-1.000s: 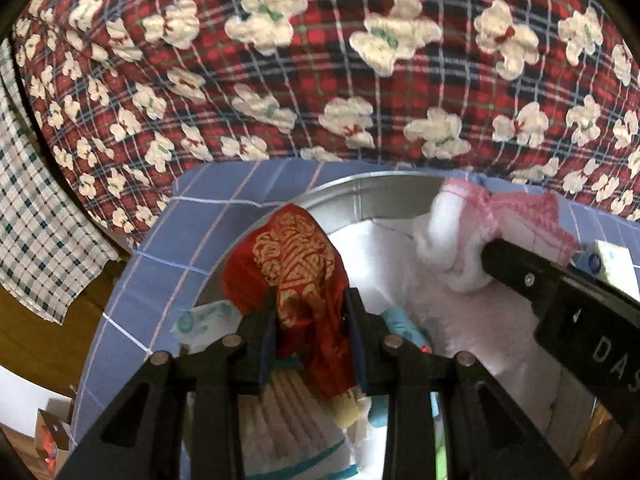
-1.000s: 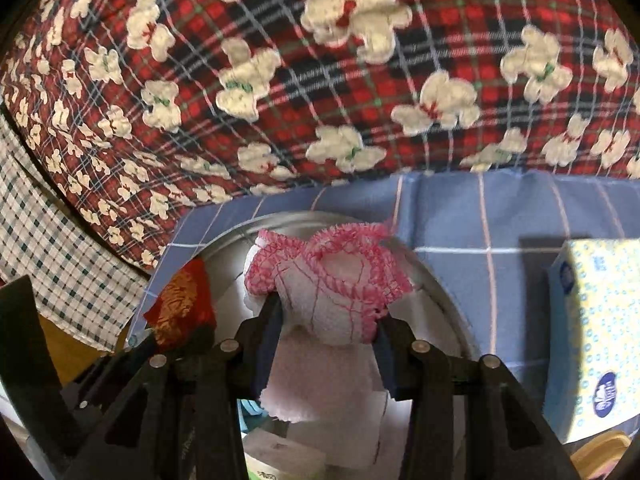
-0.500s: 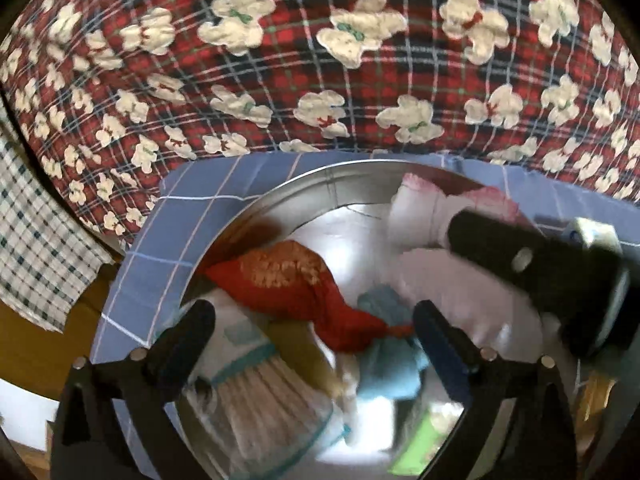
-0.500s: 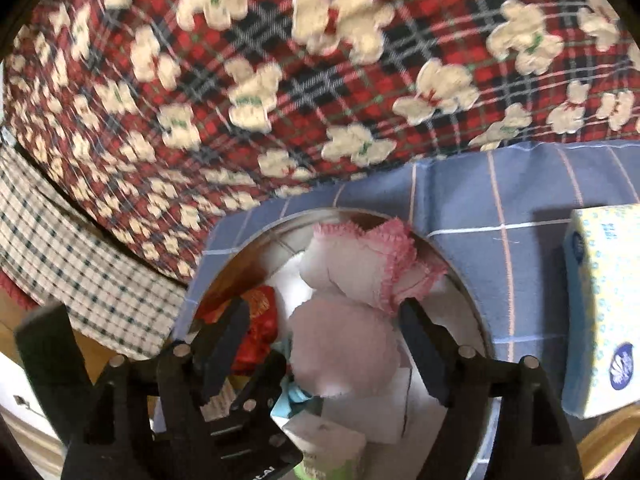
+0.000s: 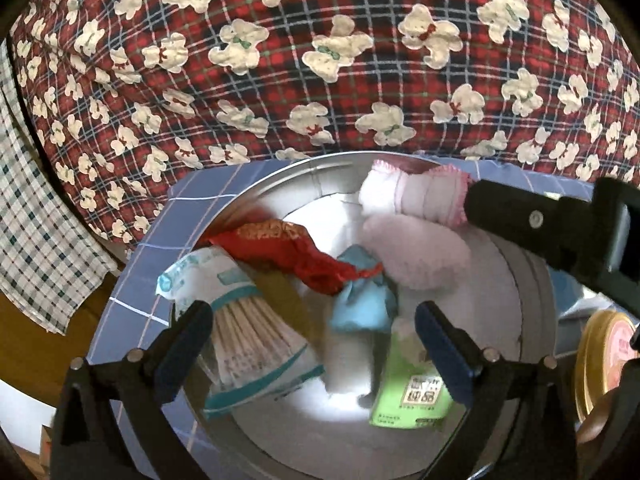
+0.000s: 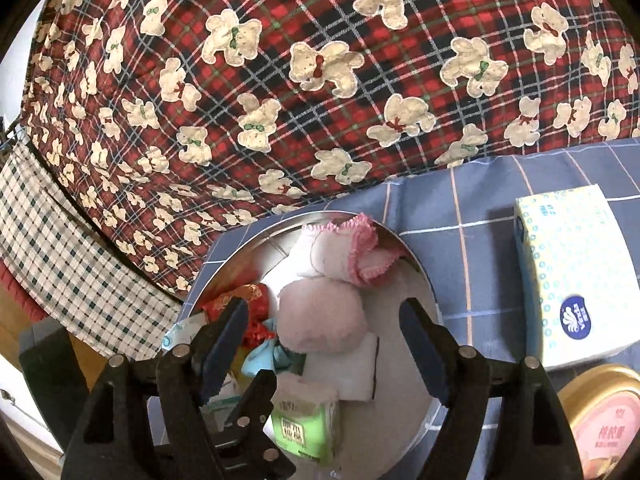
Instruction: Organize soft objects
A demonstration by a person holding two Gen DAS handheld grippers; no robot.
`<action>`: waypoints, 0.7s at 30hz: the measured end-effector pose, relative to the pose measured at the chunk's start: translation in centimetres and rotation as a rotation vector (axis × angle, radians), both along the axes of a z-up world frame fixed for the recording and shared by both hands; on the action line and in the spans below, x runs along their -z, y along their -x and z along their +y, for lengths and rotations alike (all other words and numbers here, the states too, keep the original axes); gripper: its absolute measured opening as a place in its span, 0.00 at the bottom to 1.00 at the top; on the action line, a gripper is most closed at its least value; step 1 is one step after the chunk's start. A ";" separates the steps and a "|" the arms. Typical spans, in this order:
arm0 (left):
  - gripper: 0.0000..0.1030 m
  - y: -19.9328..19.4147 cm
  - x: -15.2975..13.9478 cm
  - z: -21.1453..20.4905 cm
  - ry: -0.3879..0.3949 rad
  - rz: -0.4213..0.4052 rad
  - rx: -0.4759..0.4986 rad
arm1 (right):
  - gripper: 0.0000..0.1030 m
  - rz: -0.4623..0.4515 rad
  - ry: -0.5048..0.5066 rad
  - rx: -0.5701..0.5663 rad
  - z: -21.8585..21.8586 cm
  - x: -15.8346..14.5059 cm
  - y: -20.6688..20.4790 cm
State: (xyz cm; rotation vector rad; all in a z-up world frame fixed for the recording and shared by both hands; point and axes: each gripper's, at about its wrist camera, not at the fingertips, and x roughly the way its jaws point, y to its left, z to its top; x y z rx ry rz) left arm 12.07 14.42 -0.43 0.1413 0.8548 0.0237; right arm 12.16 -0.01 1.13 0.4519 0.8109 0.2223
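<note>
A second ago the left gripper (image 5: pixel 316 344) pinched the red pouch (image 5: pixel 292 252) and the right gripper (image 6: pixel 324 344) pinched the pink-edged cloth (image 6: pixel 344 252). Both sets of jaws have just been opening; now each stands spread wide with nothing pressed between the pads. Both tools have also pulled back, so more of the bowl shows than before.

The red pouch now lies flat in the metal bowl (image 5: pixel 528 280), at about ten o'clock from the bowl's centre in the left wrist view, draped over a packet of cotton swabs (image 5: pixel 248 344) and touching a blue pouch (image 5: pixel 360 300). The pink-edged cloth rests against the far wall near one o'clock, just above a pale pink puff (image 5: pixel 416 252). A green tissue pack (image 5: pixel 412 392) lies at the near side, about five o'clock; it carries a printed label too blurred to read.

In the right wrist view, a tissue box (image 6: pixel 576 272) stands at three o'clock from the bowl on the blue checked cloth (image 6: pixel 480 208), with a round blue logo whose lettering cannot be made out. A gold-rimmed tin (image 6: pixel 604 416) at four o'clock bears red Chinese characters, not legible. A red plaid fabric with bears (image 6: pixel 320 80) fills the background.
</note>
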 end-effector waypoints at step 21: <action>0.99 4.4 0.8 -0.2 0.020 -0.139 -0.023 | 0.77 -0.251 0.152 0.032 -0.2 -0.7 6.0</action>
